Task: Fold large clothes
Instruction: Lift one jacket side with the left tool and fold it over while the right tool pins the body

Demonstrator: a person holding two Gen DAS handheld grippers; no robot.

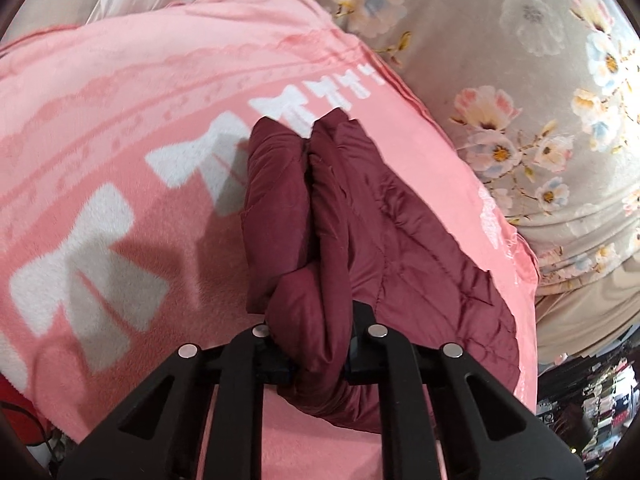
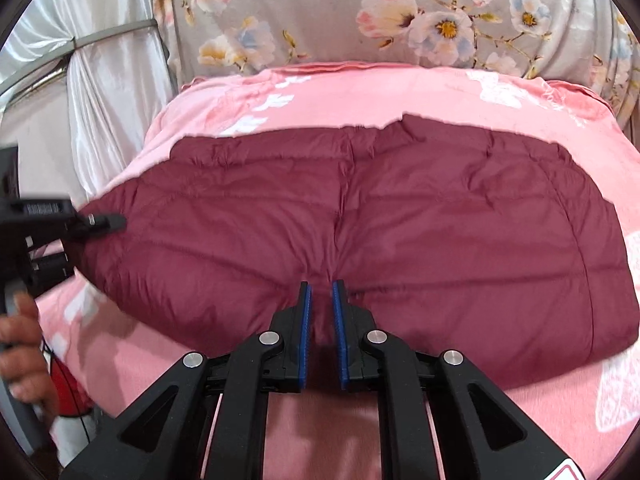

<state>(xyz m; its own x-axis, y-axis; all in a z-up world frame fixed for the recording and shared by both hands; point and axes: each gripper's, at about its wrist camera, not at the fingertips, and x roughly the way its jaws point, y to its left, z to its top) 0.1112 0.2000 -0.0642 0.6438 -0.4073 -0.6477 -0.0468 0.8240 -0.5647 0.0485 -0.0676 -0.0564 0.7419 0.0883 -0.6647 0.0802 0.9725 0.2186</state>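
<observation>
While left gripper clamps bunched end of maroon quilted puffer jacket, right gripper pinches its near hem, lower centre. Jacket sprawls mid-frame across pink fleece blanket with white bows. Risk: slick padding slips from jaws; blanket drags along.

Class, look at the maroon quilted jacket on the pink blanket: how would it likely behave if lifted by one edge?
The jacket would probably sag and drape, since it bunches softly where the left gripper pinches it. Its puffy quilting suggests it is light for its bulk. The smooth, slightly shiny shell may slip from a shallow grip.
</observation>
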